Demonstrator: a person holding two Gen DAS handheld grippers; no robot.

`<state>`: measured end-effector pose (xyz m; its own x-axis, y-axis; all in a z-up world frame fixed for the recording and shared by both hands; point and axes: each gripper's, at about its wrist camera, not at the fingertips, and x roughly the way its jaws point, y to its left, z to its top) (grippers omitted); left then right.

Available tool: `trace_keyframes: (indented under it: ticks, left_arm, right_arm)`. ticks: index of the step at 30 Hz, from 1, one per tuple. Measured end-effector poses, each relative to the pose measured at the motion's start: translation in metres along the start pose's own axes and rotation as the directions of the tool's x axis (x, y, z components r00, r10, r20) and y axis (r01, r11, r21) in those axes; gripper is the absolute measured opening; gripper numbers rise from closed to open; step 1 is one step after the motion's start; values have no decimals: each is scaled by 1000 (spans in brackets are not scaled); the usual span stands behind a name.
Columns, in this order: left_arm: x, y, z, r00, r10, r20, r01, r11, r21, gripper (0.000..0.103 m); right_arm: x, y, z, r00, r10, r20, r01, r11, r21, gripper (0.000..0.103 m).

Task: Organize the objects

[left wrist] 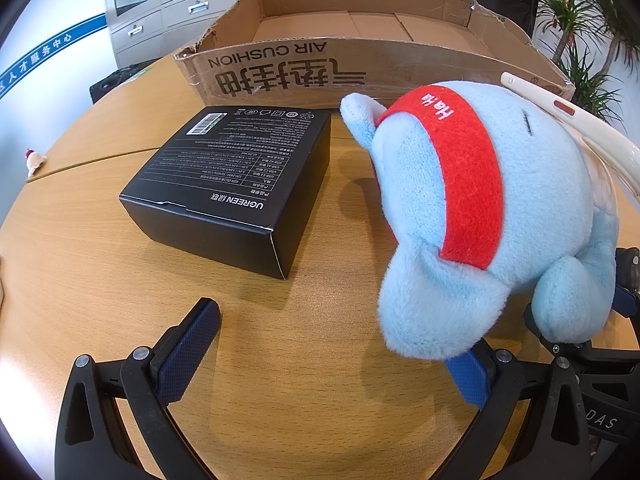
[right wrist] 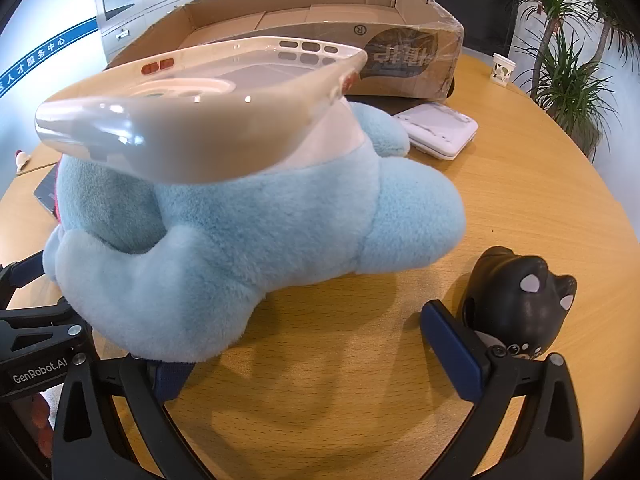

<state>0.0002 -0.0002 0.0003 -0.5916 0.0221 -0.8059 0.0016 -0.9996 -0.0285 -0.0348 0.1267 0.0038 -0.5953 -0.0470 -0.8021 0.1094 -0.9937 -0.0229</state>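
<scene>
Left tool (left wrist: 332, 356) has its fingers spread wide; the plush's lower edge hangs over the right finger, and no clamp on it is visible. Right tool (right wrist: 316, 360) is spread wide too, with the plush covering its left finger (right wrist: 172, 380), grip unclear.

Wooden counter (left wrist: 320, 420) carries everything. Cardboard box (left wrist: 360, 76), open-topped with "AIR CUSHION" printed upside down, sits at the far side. Blue plush (left wrist: 500, 220) with a red band lies between the two tools, near the box. A translucent phone case (right wrist: 200, 120) rests on top of the plush, tilted. Black UGREEN box (left wrist: 236, 184) sits flat on the counter just left of the plush, in front of the cardboard box. White flat case (right wrist: 440, 128) lies beyond the plush, by the cardboard box corner. Black cat figurine (right wrist: 516, 300) sits just outside the right tool's right finger. Paper cup (right wrist: 503, 69) stands far right.
</scene>
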Motion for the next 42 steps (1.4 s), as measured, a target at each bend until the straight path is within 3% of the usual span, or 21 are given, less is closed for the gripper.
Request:
trace_keyframes:
  ticks: [14, 19, 26, 33, 39, 42]
  left_arm:
    - [-1, 1, -4, 999, 34, 2, -34, 999, -43, 103]
    - [-11, 0, -19, 1000, 27, 1, -27, 999, -29, 102]
    - [-53, -7, -38, 999, -24, 40, 24, 1000, 20, 101]
    - [-97, -12, -28, 989, -106, 101, 102, 994, 42, 101]
    - [-126, -20, -6, 974, -174, 143, 163, 983, 84, 101]
    - [-127, -27, 4, 973, -188, 132, 175, 979, 103, 101]
  right_arm:
    - [-11, 7, -12, 999, -40, 0, 40, 998, 57, 102]
    - [-26, 7, -22, 999, 2, 40, -4, 998, 63, 101]
    - [-67, 12, -40, 994, 37, 104, -35, 999, -21, 101]
    - [-112, 14, -35, 978, 22, 210, -7, 997, -75, 101]
    - [-130, -1, -22, 956, 142, 256, -135, 990, -43, 101]
    - [-129, -8, -17, 951, 156, 268, -154, 988, -30, 100]
